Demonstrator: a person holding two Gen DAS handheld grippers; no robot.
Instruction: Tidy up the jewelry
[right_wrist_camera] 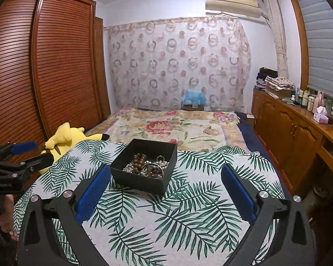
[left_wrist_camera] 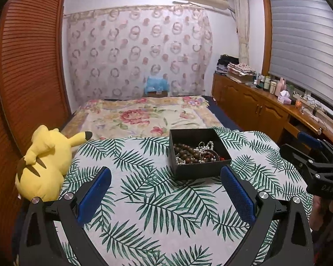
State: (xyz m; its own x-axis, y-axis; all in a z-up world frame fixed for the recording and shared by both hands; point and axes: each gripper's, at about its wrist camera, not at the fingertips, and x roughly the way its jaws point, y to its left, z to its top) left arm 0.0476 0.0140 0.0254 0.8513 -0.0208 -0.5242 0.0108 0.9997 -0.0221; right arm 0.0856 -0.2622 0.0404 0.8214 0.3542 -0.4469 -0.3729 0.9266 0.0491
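A black open box (left_wrist_camera: 196,171) sits on a palm-leaf cloth (left_wrist_camera: 144,210). It holds a tangle of jewelry (left_wrist_camera: 195,153): brown wooden beads, white pearls, a ring and red bits. My left gripper (left_wrist_camera: 166,177) is open and empty, just short of the box, which lies ahead and to the right. In the right wrist view the box (right_wrist_camera: 142,180) and jewelry (right_wrist_camera: 147,165) lie ahead, left of centre. My right gripper (right_wrist_camera: 165,177) is open and empty, with the box near its left finger. Each gripper shows at the edge of the other's view.
A yellow plush toy (left_wrist_camera: 44,166) lies at the cloth's left edge. A bed with a floral blanket (left_wrist_camera: 144,115) lies beyond. Wooden cabinets (left_wrist_camera: 255,106) with bottles stand at the right, a slatted wardrobe (left_wrist_camera: 28,66) at the left.
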